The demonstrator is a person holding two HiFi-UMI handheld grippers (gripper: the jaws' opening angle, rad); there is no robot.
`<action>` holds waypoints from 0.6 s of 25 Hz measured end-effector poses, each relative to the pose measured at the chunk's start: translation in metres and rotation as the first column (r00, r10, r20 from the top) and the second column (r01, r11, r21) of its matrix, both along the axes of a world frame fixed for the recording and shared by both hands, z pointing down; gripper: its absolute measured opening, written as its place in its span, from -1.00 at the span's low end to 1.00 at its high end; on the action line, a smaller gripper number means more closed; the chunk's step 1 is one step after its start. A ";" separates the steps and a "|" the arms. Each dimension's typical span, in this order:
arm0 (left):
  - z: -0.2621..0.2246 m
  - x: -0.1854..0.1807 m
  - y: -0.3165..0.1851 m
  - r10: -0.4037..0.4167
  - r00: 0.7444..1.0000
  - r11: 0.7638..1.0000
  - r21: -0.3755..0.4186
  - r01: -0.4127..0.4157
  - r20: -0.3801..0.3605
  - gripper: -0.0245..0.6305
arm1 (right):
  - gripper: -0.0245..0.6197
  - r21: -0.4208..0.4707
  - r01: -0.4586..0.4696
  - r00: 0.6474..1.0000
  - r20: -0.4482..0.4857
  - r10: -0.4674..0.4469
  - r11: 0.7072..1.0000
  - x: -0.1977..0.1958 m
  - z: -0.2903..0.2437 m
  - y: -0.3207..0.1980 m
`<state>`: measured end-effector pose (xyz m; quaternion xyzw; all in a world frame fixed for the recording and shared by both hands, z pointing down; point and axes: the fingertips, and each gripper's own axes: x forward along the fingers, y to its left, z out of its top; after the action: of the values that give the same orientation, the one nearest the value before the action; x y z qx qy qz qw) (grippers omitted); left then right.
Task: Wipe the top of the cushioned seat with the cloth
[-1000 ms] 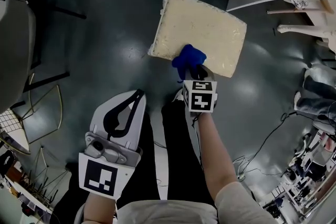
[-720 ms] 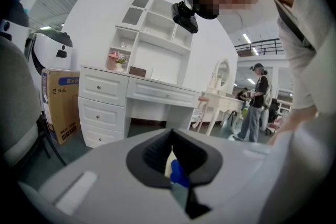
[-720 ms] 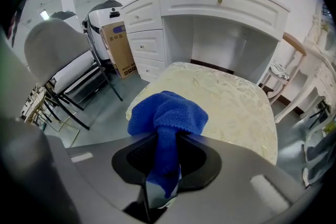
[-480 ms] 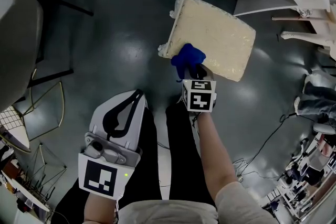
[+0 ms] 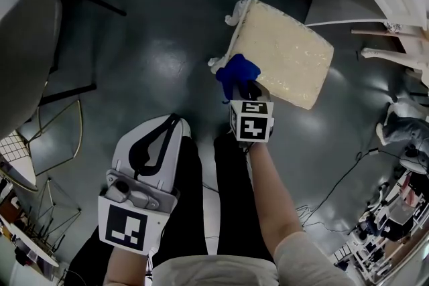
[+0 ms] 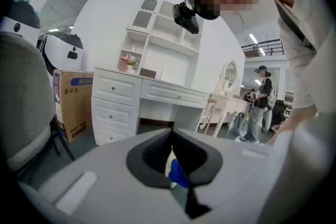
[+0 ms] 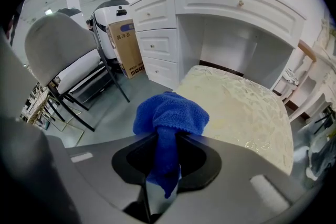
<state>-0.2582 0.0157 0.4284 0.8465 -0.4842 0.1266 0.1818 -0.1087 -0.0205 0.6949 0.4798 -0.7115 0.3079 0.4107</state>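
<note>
1. My right gripper [image 5: 245, 90] is clamped tight on the blue cloth [image 5: 236, 72]. A fat bunch of it sticks out past the jaws, and a tail hangs back between them.
2. The cushioned seat [image 5: 285, 50] sits on the dark floor [image 5: 154, 57], up and right of centre in the head view. The cloth is at its lower left corner. In the right gripper view the bunch covers that near corner, but I cannot tell whether it presses on the fabric or hangs just above it.
3. My left gripper [image 5: 175, 122] is at the lower left of the head view, its jaws together with nothing in them, well apart from the seat.
4. I judge the wiping to be in hand, with the cloth at one corner and nearly all of the top lying up and to the right of it.
5. The next move, as I see it, calls for pressing the bunch down and dragging it across towards the far right edge. The grip must stay firm and the jaw tips kept off the fabric.
</note>
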 end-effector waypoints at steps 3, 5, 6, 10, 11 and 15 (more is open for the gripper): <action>0.000 -0.005 -0.001 -0.006 1.000 1.000 0.002 0.006 0.000 -0.93 | -0.64 -0.002 0.006 1.000 0.001 -0.006 1.000 -0.005 0.001 -0.001; 0.001 -0.006 -0.002 -0.008 1.000 1.000 0.004 0.008 -0.003 -0.93 | -0.64 -0.002 0.010 1.000 0.003 -0.010 1.000 -0.006 0.002 -0.002; 0.001 -0.006 -0.002 -0.008 1.000 1.000 0.004 0.008 -0.003 -0.93 | -0.64 -0.002 0.011 1.000 0.005 -0.011 1.000 -0.006 0.002 -0.002; 0.000 -0.004 -0.004 0.000 1.000 1.000 0.004 0.000 -0.001 -0.93 | -0.64 0.008 0.014 1.000 0.012 -0.014 1.000 -0.006 -0.001 -0.001; -0.001 -0.003 -0.004 0.004 1.000 1.000 0.004 -0.004 0.001 -0.93 | -0.64 0.011 0.015 1.000 0.013 -0.015 1.000 -0.006 -0.002 -0.001; -0.004 0.002 -0.009 0.020 1.000 1.000 0.010 -0.020 0.006 -0.93 | -0.64 0.018 0.033 0.999 0.031 -0.033 0.999 -0.009 -0.009 -0.001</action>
<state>-0.2567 0.0071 0.4245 0.8517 -0.4770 0.1284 0.1747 -0.1174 -0.0213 0.6857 0.4668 -0.7283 0.3022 0.4005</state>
